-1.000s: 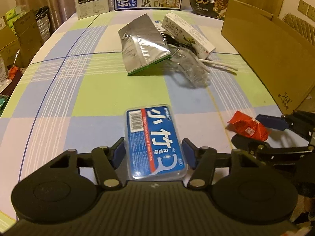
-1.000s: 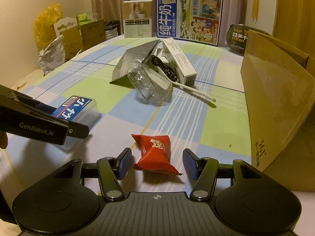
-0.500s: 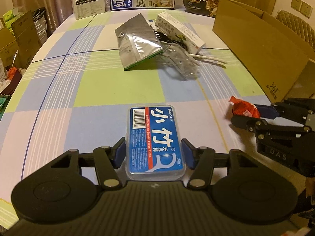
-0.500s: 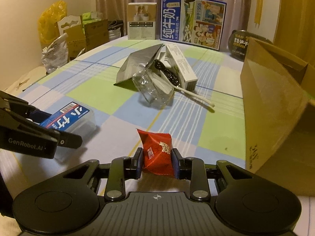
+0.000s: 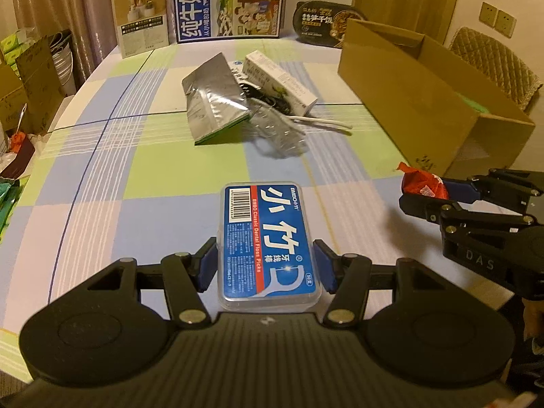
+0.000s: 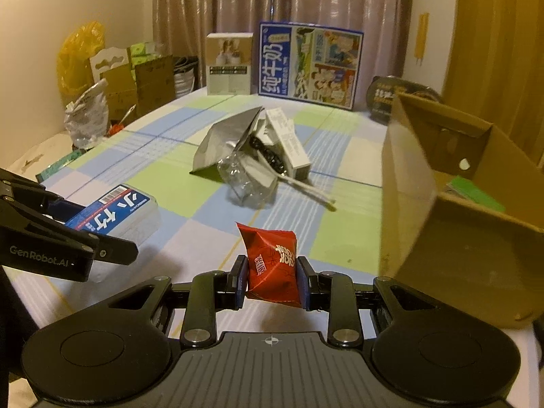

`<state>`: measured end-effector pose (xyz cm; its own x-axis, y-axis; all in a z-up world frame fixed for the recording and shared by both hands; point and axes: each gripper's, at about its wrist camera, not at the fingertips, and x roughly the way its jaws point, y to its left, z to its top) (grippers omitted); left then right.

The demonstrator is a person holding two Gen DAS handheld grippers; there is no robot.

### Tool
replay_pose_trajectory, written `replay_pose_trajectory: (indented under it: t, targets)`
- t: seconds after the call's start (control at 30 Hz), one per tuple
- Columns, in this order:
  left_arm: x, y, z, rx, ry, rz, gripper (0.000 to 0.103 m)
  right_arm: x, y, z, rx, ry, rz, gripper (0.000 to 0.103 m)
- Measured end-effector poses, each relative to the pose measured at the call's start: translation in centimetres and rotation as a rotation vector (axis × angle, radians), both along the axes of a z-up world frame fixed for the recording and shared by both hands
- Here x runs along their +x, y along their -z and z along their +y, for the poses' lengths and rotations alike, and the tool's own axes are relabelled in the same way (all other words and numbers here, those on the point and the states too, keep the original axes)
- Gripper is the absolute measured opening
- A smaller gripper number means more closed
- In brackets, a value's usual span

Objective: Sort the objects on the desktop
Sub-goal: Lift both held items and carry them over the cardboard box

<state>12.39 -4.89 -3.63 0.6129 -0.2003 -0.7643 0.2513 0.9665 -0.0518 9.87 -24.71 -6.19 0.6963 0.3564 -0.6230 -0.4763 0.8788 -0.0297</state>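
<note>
A clear box of dental floss picks with a blue label sits between the blue pads of my left gripper, which is shut on its long sides and holds it above the checked tablecloth. In the right wrist view, my right gripper is shut on a red snack packet, squeezed upright between its pads and held off the table. The left wrist view shows that packet at the right, close to the open cardboard box. The floss box appears at the left of the right wrist view.
A pile lies mid-table: a silver pouch, a white carton, crumpled clear plastic and a white stick. Printed boxes and a black bowl stand along the far edge. The cardboard box holds something green.
My right gripper has closed on the red packet and lifted it off the table. The left gripper has risen with the floss box, and both views have shifted toward the cardboard box.
</note>
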Motion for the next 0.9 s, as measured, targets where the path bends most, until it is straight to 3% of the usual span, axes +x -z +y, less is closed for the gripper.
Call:
replay_pose_trajectory:
  t: [0.6, 0.9]
  targets:
    - [-2.9, -4.1, -3.7, -0.015, 0.065, -0.064, 0.054, -4.1, -4.4, -4.3, 0.027, 0.087, -0.097, 0.027]
    - [-2.3, -6.3, -7.9, -0.025, 0.147, -0.113, 0.054, -3.4, -7.2, -9.0, 0.036, 0.207, -0.152, 0.027]
